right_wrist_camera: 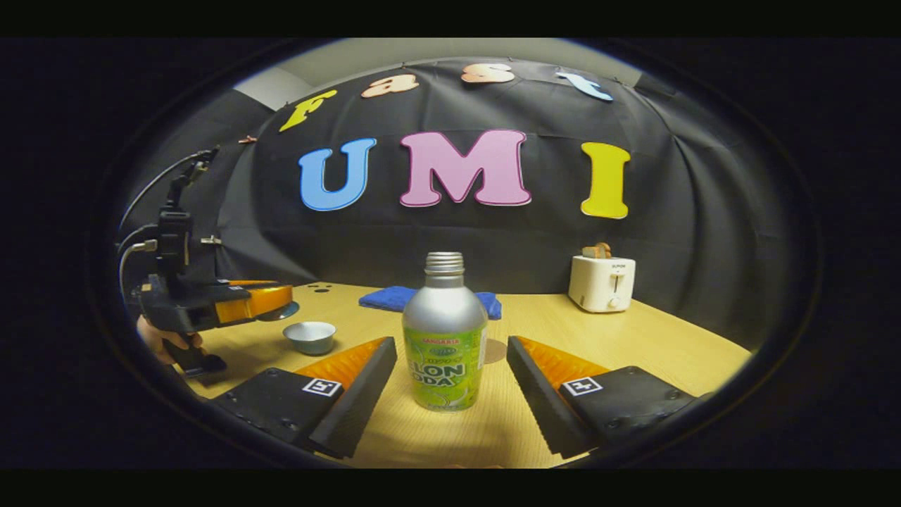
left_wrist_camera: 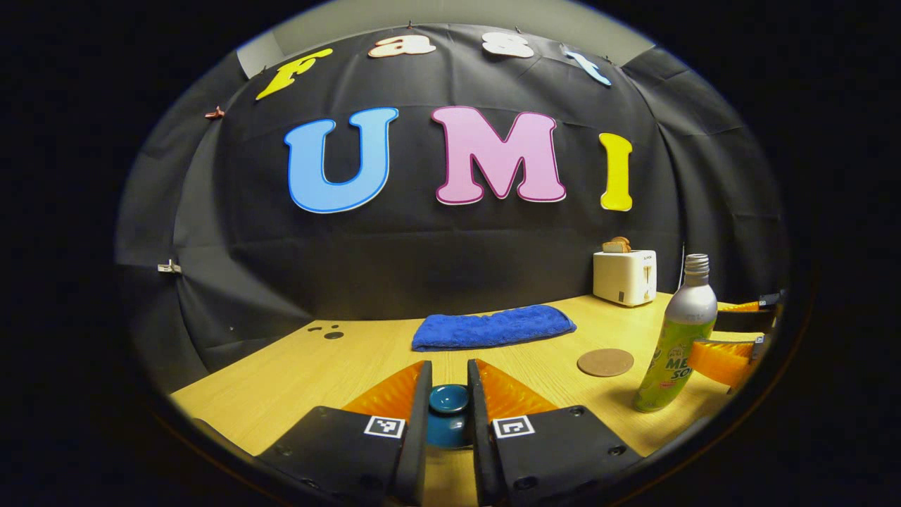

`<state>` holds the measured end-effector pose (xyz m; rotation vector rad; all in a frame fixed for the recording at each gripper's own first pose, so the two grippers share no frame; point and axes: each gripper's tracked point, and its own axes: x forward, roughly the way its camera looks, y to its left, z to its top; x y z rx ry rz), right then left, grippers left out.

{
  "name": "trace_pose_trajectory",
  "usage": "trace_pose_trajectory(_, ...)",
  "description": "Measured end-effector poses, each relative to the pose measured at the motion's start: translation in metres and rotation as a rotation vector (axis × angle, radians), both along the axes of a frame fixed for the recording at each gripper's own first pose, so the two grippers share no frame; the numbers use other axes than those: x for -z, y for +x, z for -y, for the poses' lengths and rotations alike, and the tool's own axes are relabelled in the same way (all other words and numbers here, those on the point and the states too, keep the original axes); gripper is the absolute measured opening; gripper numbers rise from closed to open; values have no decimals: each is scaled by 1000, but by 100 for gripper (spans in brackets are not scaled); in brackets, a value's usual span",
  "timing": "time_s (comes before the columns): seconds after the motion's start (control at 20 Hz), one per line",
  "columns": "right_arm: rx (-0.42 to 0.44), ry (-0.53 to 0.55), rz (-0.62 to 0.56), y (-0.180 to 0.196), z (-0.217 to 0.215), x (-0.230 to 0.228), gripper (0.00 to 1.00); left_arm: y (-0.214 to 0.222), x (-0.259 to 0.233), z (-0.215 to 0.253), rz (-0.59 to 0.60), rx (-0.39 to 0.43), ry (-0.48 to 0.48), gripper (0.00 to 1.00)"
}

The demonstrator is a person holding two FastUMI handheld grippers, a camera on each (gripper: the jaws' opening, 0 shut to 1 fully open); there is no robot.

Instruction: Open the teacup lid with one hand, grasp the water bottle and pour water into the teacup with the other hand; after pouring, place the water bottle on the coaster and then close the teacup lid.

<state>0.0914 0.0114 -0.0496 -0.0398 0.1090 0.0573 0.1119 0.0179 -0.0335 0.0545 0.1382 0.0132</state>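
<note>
Right claw [right_wrist_camera: 443, 394] stands spread, the upright bottle [right_wrist_camera: 445, 338] dead ahead between its fingers; left claw [left_wrist_camera: 449, 408] pinches the lid [left_wrist_camera: 449, 399].

Dim booth, sharp, fisheye-warped edges.

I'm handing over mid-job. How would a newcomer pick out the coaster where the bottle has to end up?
Start at the wooden table and find the folded blue towel near the back wall. Just in front of its right end, left of the upright water bottle, lies the coaster. It is the one flat, round, brown disc on the tabletop.
</note>
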Motion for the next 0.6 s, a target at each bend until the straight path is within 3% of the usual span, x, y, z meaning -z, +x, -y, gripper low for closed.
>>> trace_pose_trajectory(0.6,28,11,-59,53,0,19,98,-26,10,-33,-20,-56,-30,31)
